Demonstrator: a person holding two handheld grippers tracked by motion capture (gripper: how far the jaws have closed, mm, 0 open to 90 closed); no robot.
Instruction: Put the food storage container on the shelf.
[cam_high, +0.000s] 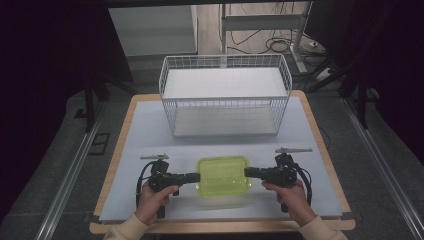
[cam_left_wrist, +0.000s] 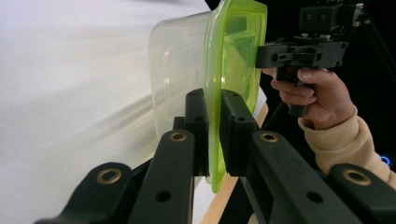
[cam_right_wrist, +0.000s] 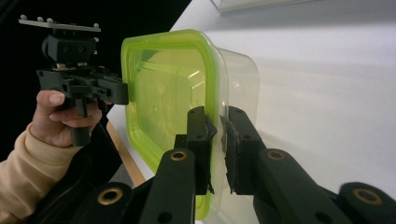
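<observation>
The table (cam_high: 150, 130) carries a white wire basket (cam_high: 225, 95) at its far side. Near the front edge sits a clear box (cam_high: 223, 176) with a green lid. The left gripper (cam_high: 196, 177) and right gripper (cam_high: 248, 172) each clamp the lid's rim, at opposite ends.

Black claws (cam_high: 194, 177), brass rivets, beige sleeves (cam_left_wrist: 343, 140).

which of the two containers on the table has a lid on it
The clear plastic box near the person, topped by a green lid and pinched at both ends by the left gripper and right gripper. The white wire basket behind it is open-topped.
</observation>
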